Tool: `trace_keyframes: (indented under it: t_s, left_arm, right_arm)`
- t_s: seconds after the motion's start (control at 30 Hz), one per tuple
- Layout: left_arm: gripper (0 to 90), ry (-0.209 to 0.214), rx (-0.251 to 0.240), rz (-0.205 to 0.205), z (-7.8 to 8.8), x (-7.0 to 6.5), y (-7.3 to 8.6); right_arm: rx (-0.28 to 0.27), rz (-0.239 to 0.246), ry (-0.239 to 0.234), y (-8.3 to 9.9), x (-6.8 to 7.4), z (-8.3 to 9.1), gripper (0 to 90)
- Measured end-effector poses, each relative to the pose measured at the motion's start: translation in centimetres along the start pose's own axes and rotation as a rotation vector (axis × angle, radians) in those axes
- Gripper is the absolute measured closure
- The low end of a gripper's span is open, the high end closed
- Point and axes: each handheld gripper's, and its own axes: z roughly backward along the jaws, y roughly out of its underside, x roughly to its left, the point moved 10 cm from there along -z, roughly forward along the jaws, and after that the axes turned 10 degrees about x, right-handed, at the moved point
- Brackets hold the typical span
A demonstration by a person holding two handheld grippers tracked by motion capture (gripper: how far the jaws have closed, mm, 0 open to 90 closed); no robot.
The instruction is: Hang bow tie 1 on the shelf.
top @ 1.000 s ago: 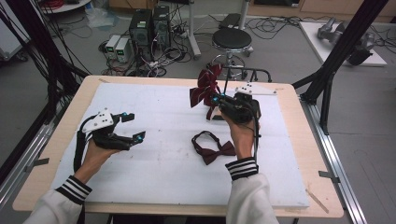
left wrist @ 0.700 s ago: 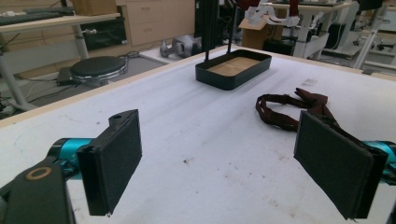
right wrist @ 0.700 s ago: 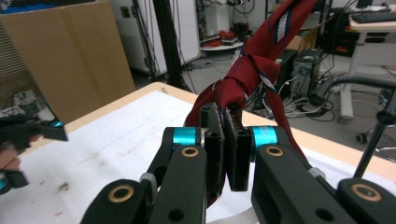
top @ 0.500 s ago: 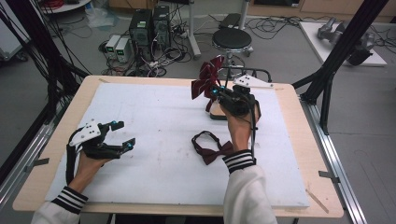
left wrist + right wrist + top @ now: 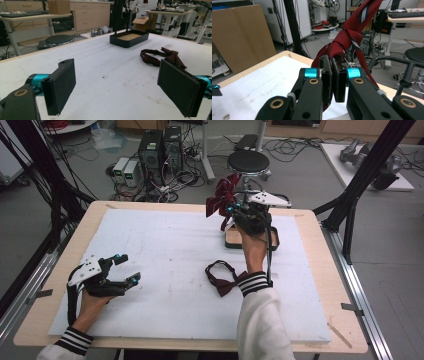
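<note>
The right gripper (image 5: 231, 210) is clamped on a striped red bow tie (image 5: 221, 200), its jaws pressed together on the fabric beside the knot; in the right gripper view the bow (image 5: 348, 35) rises directly above the closed pads (image 5: 333, 72) and its strap hangs down behind them. The bow is clear of the table. The black tray (image 5: 234, 239) lies just below and behind the jaws, on the hand's side. Judged step: transport of the held bow to the tray, placement not yet made.

The left gripper (image 5: 125, 268) hovers low over the white mat (image 5: 165, 250) with its jaws wide apart and nothing between them. In the left gripper view a second, dark maroon bow tie (image 5: 162, 56) lies flat on the mat just beyond the right-hand pad (image 5: 178, 87), and the tray (image 5: 129, 38) sits well ahead of the jaws.

Next move, as judged:
1. Bring the right gripper's jaws over the tray interior.
2. Lower until the hanging strap is inside the rim.
3. Open the jaws only then; a trailing strap could drape over the wall.
</note>
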Motion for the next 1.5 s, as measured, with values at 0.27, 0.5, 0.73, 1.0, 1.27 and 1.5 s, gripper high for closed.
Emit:
trace_keyframes:
  t_s: [0.27,0.5,0.73,1.0,1.27,1.5]
  left_arm:
    - [15.5,-0.008,-0.003,-0.005,-0.1,-0.2,0.4]
    - [15.5,-0.009,-0.012,0.0,-0.2,-0.2,0.4]
    - [15.5,-0.012,-0.008,0.0,-0.3,-0.2,0.5]
    - [15.5,-0.013,-0.002,-0.002,-0.3,-0.3,0.7]
    - [15.5,-0.015,-0.001,0.001,-0.3,-0.2,0.8]
    - [15.5,-0.015,0.004,0.004,-0.4,-0.2,0.9]
  right_arm:
    - [-0.005,0.0,0.008,-0.8,-0.4,-1.1,87.6]
    - [-0.004,-0.013,0.026,-1.0,-1.1,-1.8,87.6]
    - [-0.01,-0.031,0.026,-1.0,-1.7,-2.5,87.6]
    - [-0.016,-0.03,0.024,-1.7,-1.9,-3.2,87.7]
    - [-0.012,-0.04,0.029,-1.9,-2.3,-4.4,87.6]
    - [0.006,-0.044,0.025,-1.4,-2.3,-5.4,87.6]
